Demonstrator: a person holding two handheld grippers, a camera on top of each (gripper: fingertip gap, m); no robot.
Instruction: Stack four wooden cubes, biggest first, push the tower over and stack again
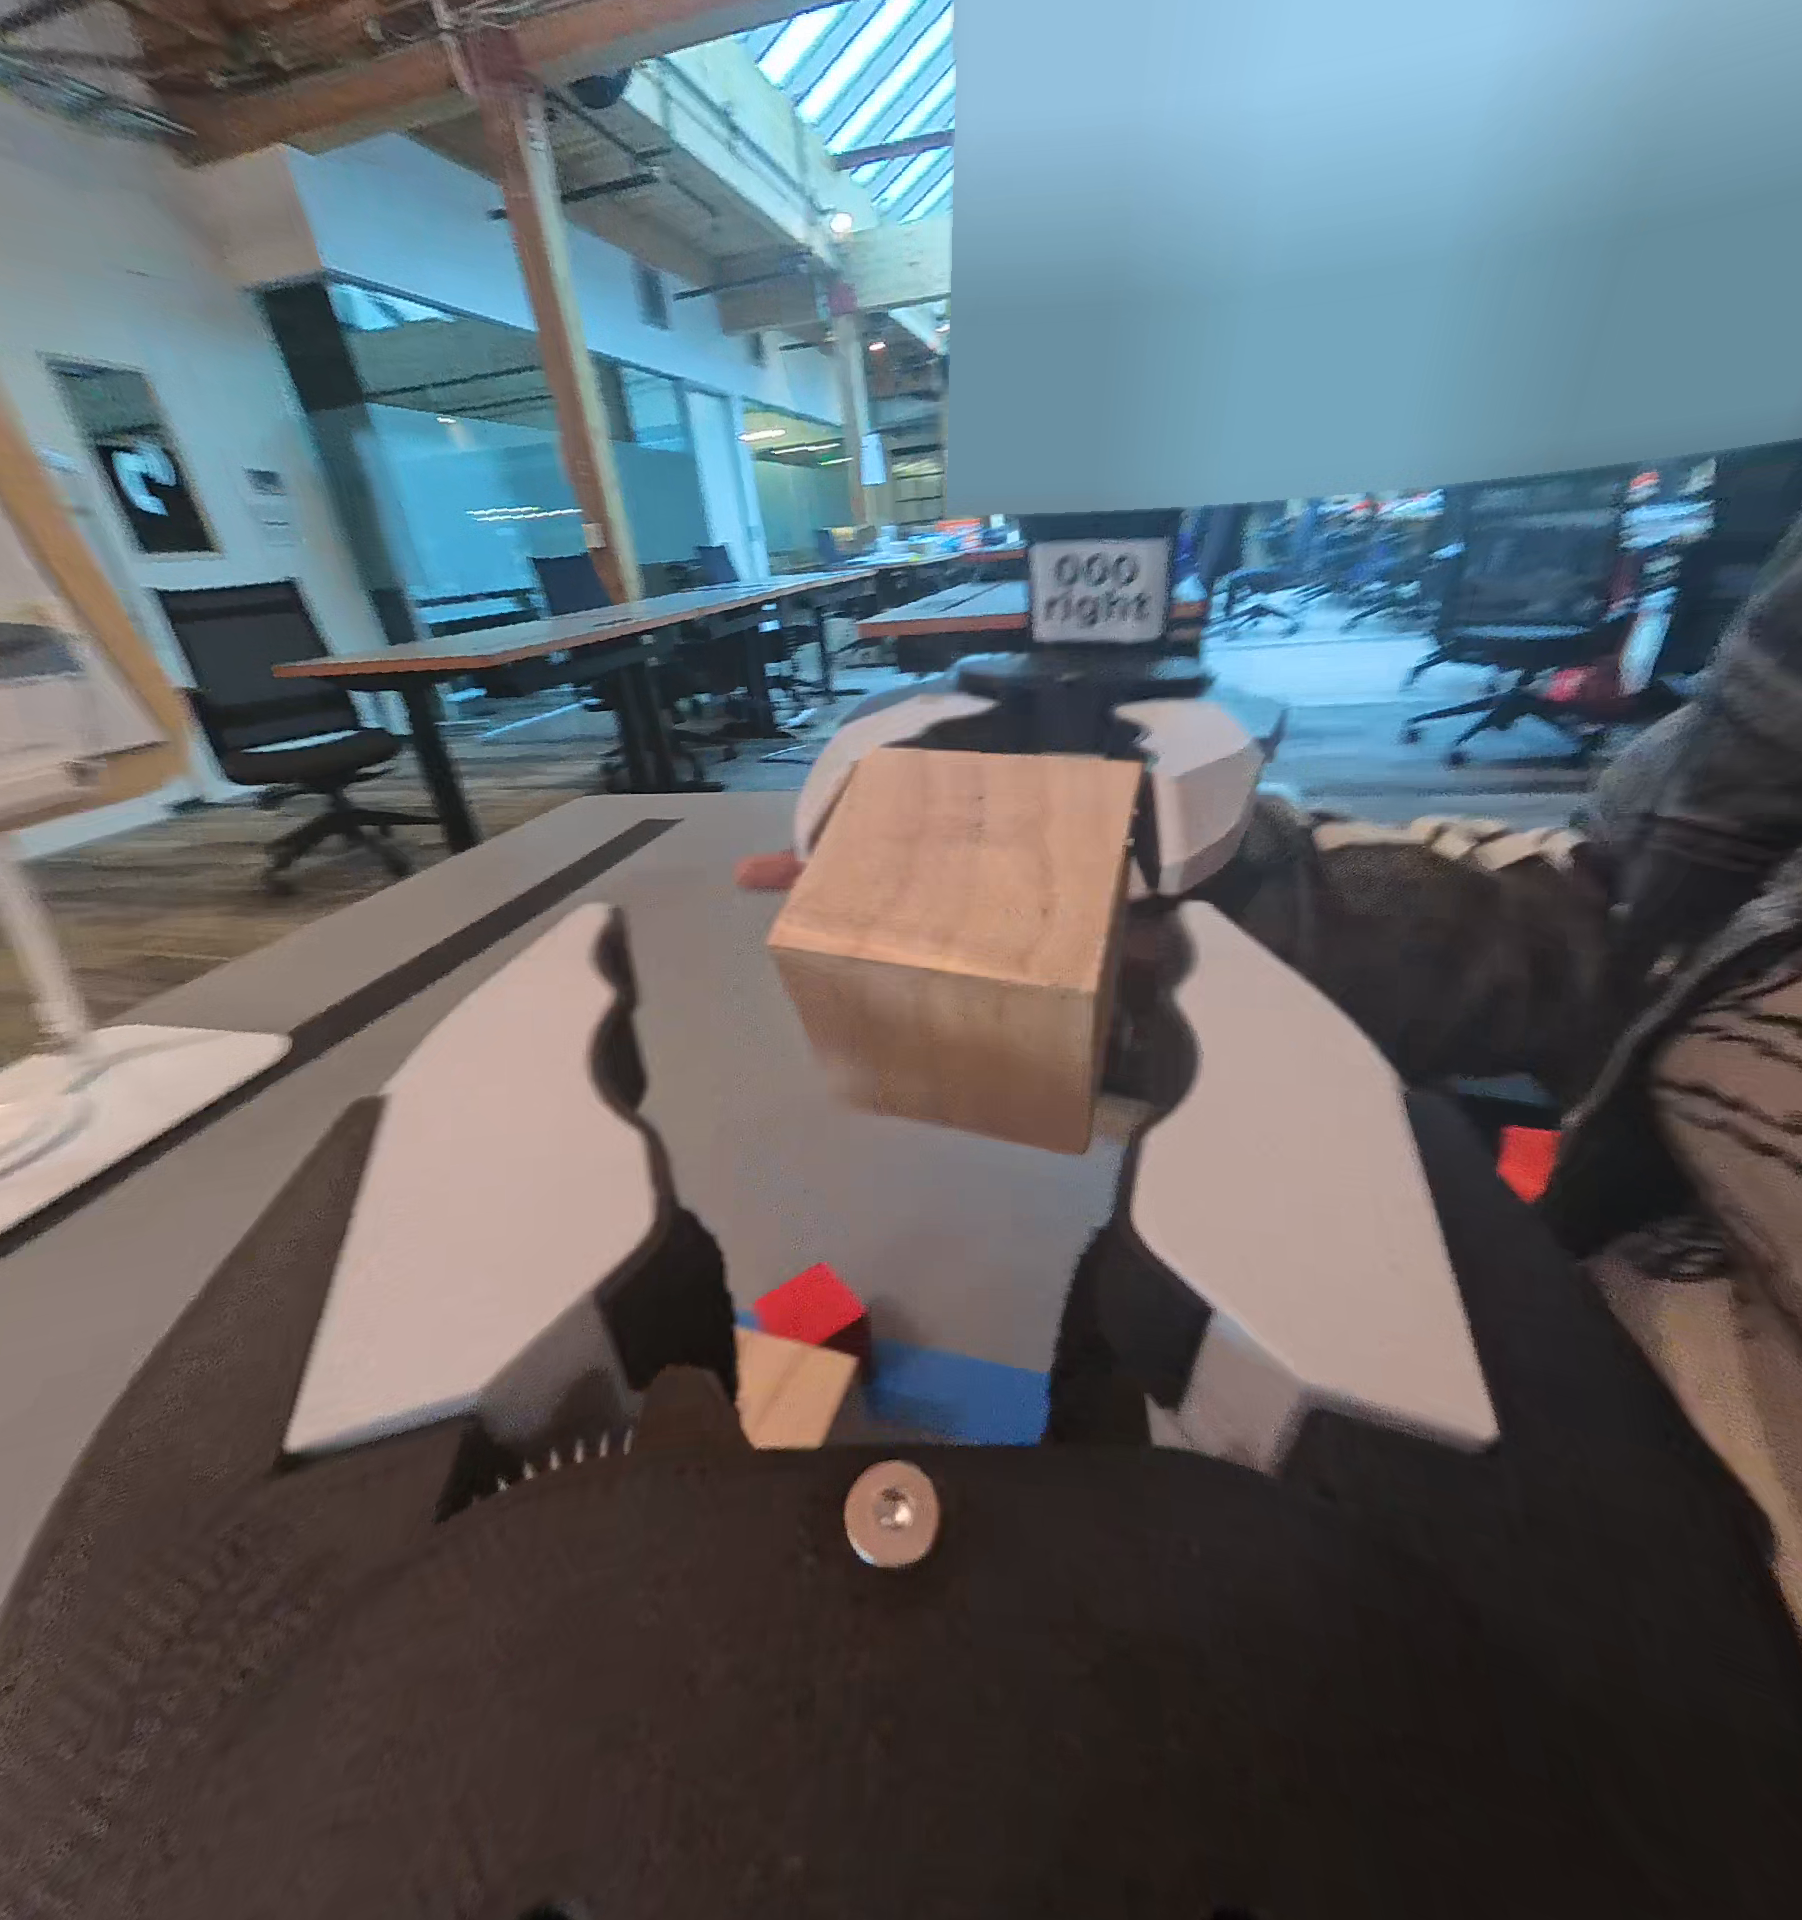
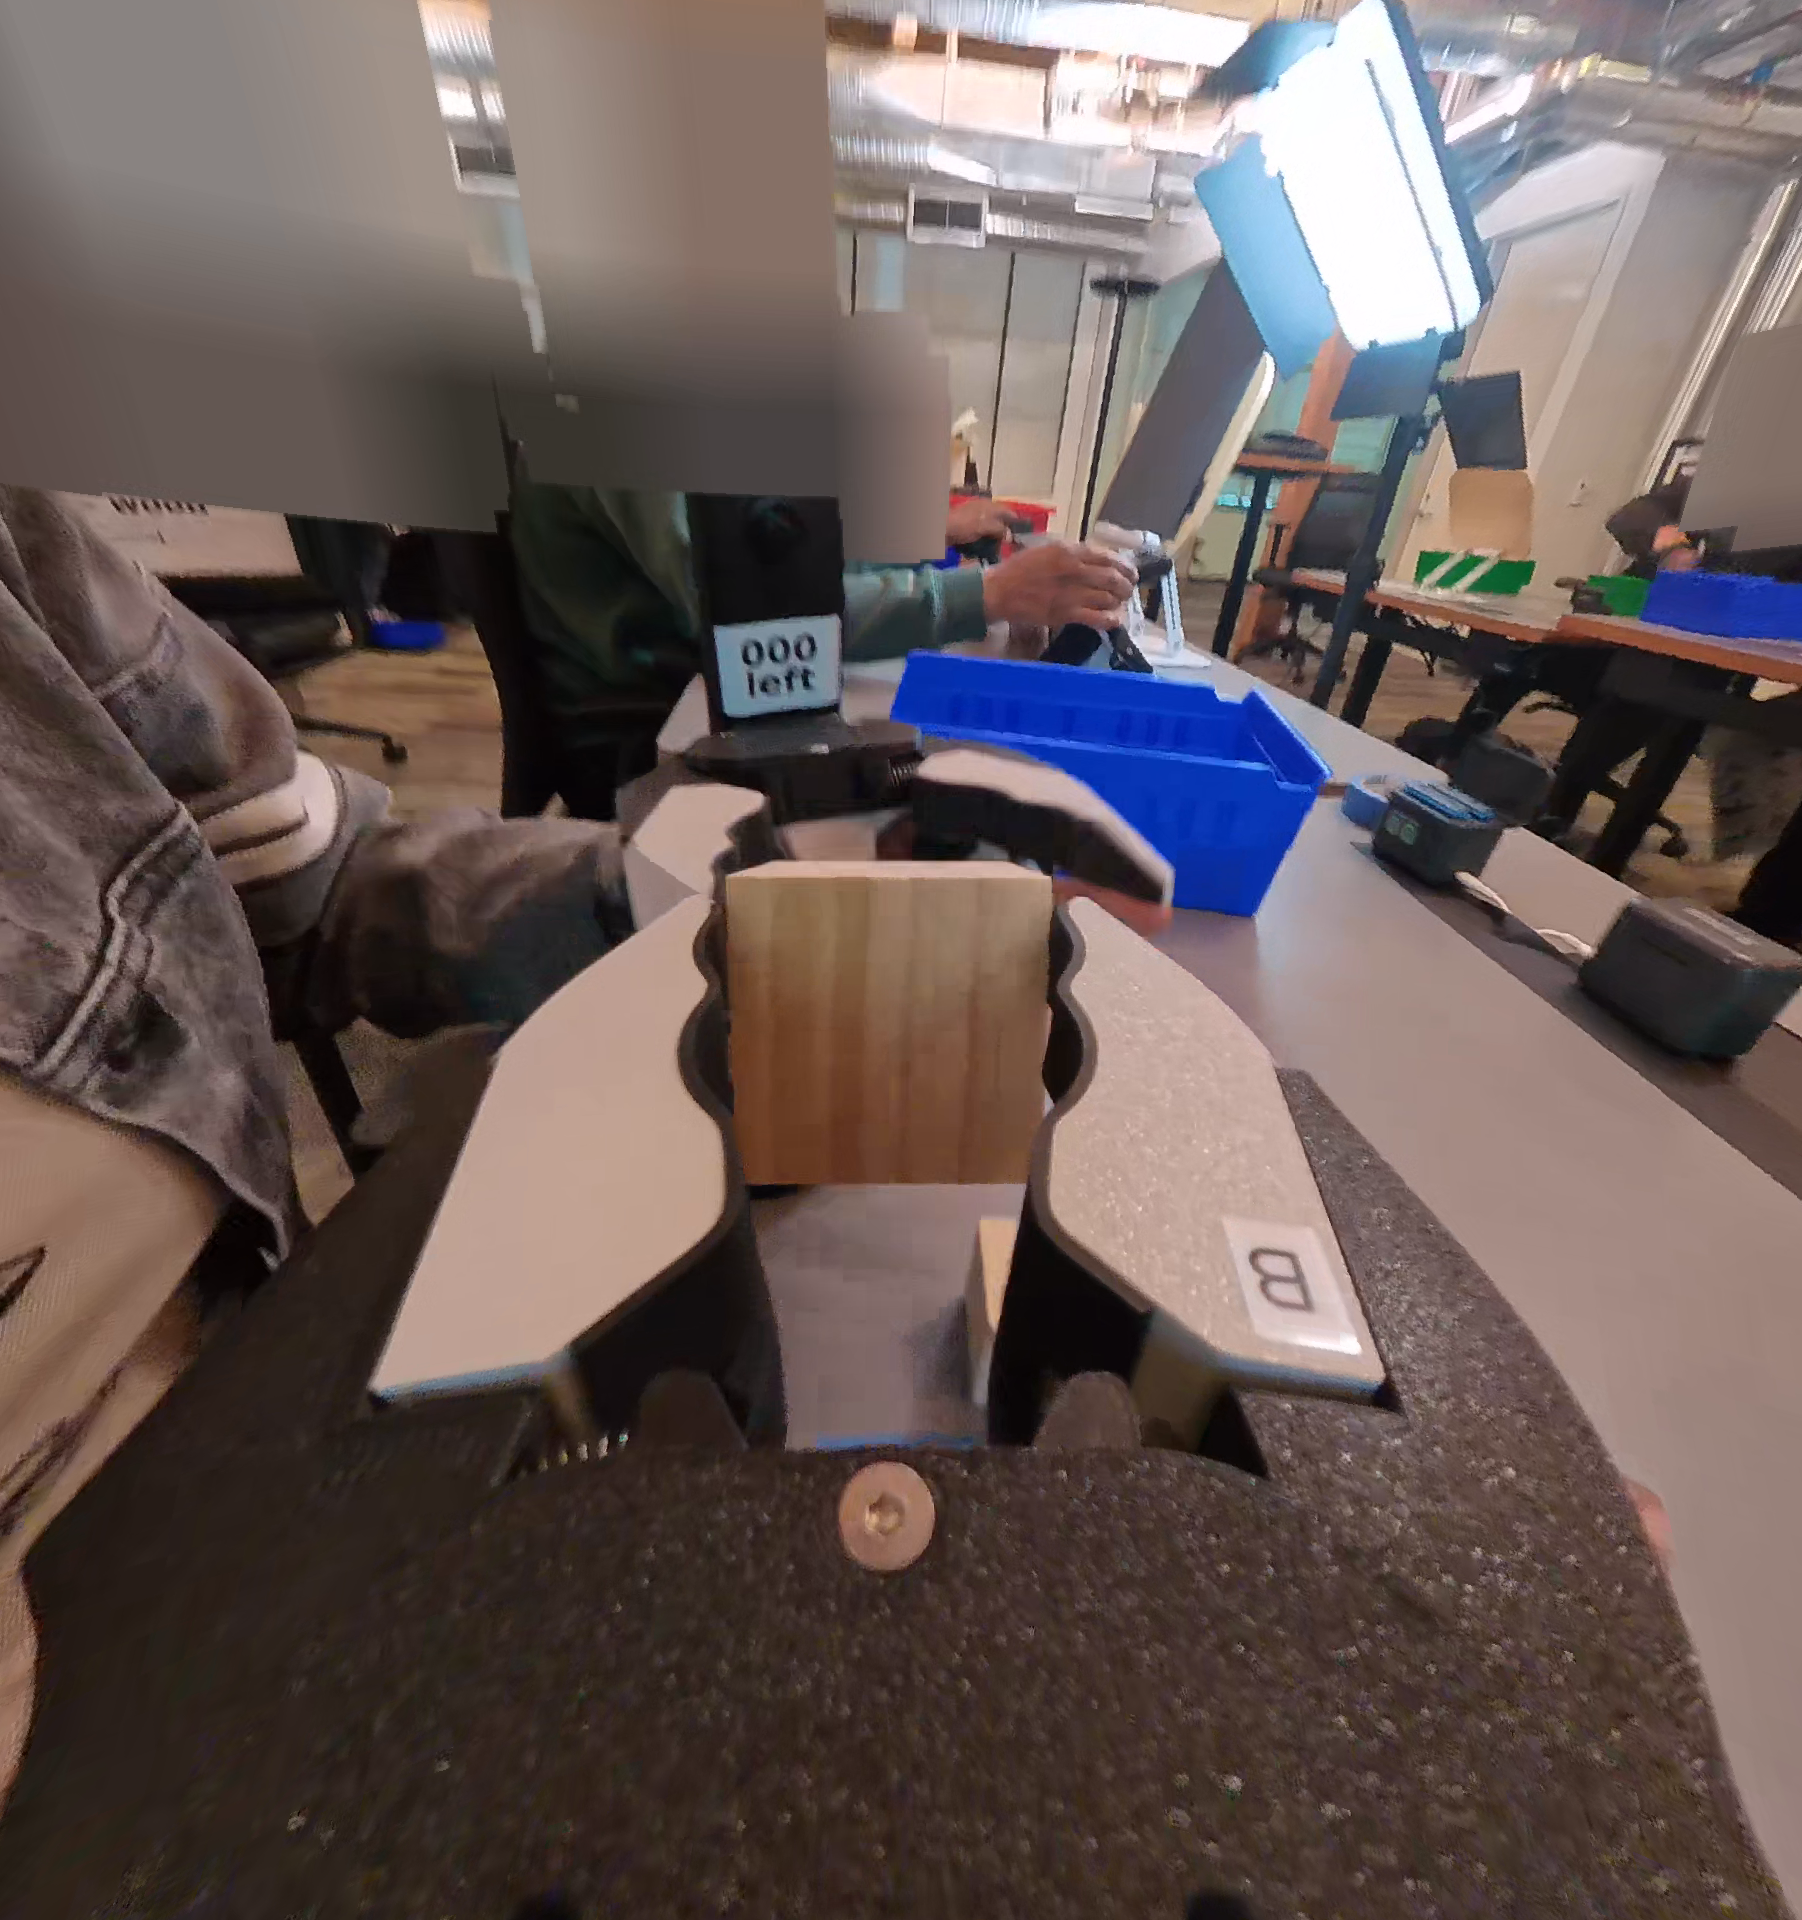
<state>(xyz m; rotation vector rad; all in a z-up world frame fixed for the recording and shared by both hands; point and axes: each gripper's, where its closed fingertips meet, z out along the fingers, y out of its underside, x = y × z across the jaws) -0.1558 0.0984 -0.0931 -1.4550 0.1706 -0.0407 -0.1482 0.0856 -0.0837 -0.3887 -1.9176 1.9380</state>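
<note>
Right tool (image 2: 884,1023) level, clamping big wooden cube (image 2: 884,1023); left tool (image 1: 902,1023) spread wide.

Wooden cube (image 2: 884,1023) between hand-held gripper (image 2: 884,935) pads

Large cube (image 2: 884,1029): bare wood, pale tan, straight grain, matt and smooth, clamped between the pads of the right gripper (image 2: 884,971). Fingers (image 2: 1167,1122): pale grey plastic, finely speckled, edged in black wavy rubber-like pads. Gripper body (image 2: 876,1714): black, coarse, grainy foam-like surface; one bright metal screw (image 2: 885,1518). Table (image 2: 1448,1164): smooth matt grey. Bin (image 2: 1136,790): glossy blue plastic. Small cubes: one red-painted (image 1: 809,1304), one plain wood (image 1: 793,1392). Sleeve (image 2: 97,831): grey woven cloth.
</note>
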